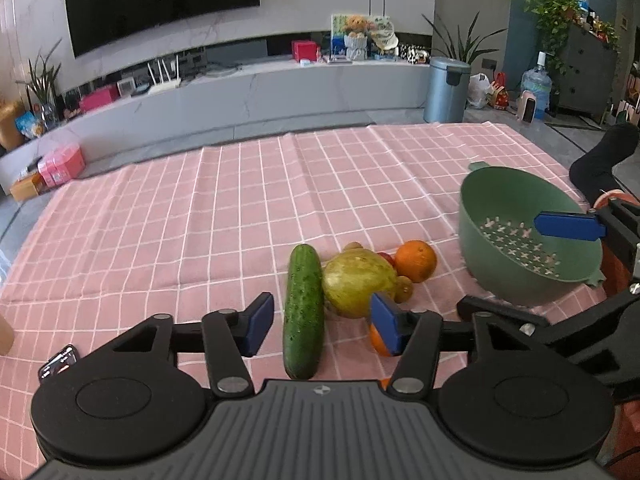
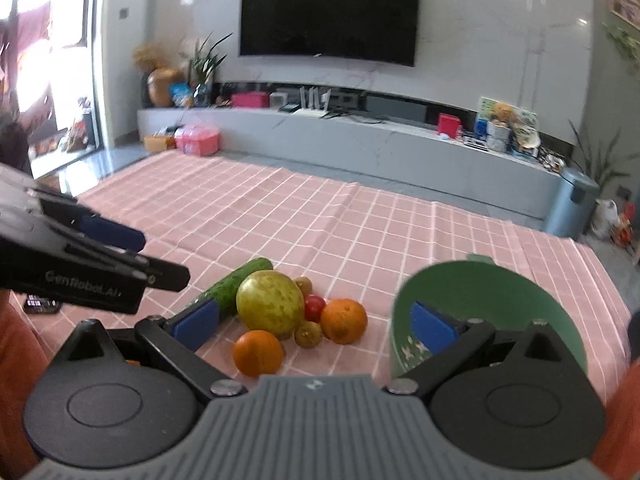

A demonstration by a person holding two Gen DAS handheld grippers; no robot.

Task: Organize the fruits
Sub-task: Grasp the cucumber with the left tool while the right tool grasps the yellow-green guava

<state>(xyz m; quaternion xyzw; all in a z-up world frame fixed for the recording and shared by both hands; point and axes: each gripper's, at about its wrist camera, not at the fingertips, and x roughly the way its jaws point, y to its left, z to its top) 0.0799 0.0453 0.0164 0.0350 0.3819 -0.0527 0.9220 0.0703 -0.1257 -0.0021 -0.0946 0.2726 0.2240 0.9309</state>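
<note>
Left gripper gaped around the cucumber: firm, slick, best pinched mid-length. Right gripper hung spread, empty.

Daylight enters from window left of my right gripper, blown out to white glare. Ceiling spots reflect on TV. Shadows under fruit soft, faint. Strong fisheye bending at edges; corners vignetted dark. Green colander rim motion-blurred beside my right finger.
</note>
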